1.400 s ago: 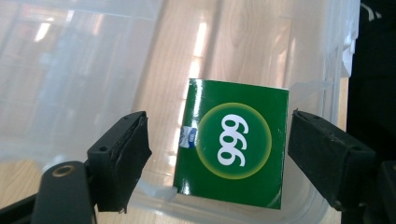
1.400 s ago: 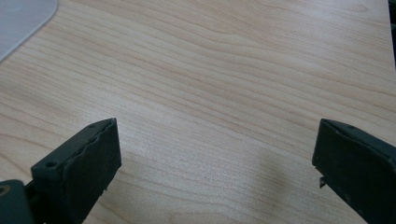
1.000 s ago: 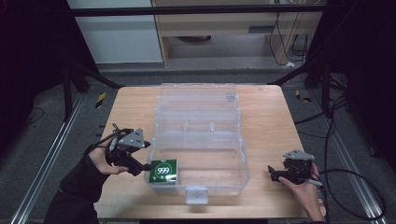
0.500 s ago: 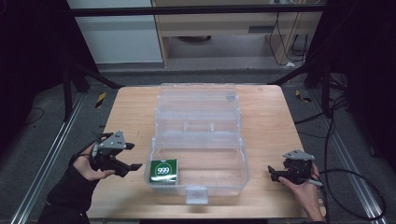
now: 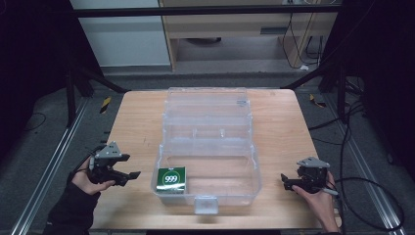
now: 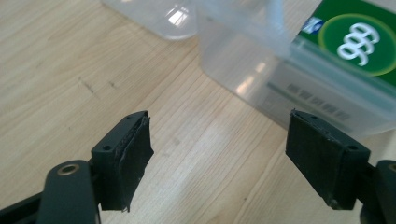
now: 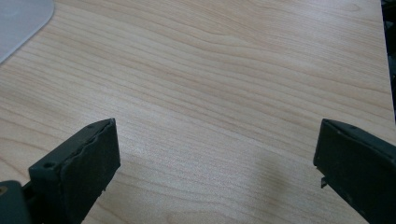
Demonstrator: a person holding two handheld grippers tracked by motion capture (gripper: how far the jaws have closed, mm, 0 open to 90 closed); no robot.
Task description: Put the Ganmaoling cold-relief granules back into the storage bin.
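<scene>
So the clear plastic box point(image 5: 208, 147) is sitting open in the middle of the wooden table point(image 5: 279, 122), its lid tipped back toward the far edge, and I'm using it as the reference point for everything else. The green pack point(image 5: 171, 179) with the white "999" on it is lying flat inside the box, tucked into the near-left corner, right against the left wall.

The left gripper point(image 5: 128, 166) is hovering just outside that same left wall, near the corner where the pack is lying, with its jaws pointing at the box. In the left gripper view the jaws are standing well apart with nothing but bare wood between them, and the box wall and the pack point(image 6: 355, 42) are showing a little beyond the tips, not touching them.

The right gripper point(image 5: 286, 181) is sitting on the other side of the box, off its near-right corner, with a clear gap of table between it and the wall. Its jaws are gaping wide too in the right gripper view, holding nothing, with just wood grain ahead and a bit of the box point(image 7: 21, 21) peeking in at the top-left corner.
</scene>
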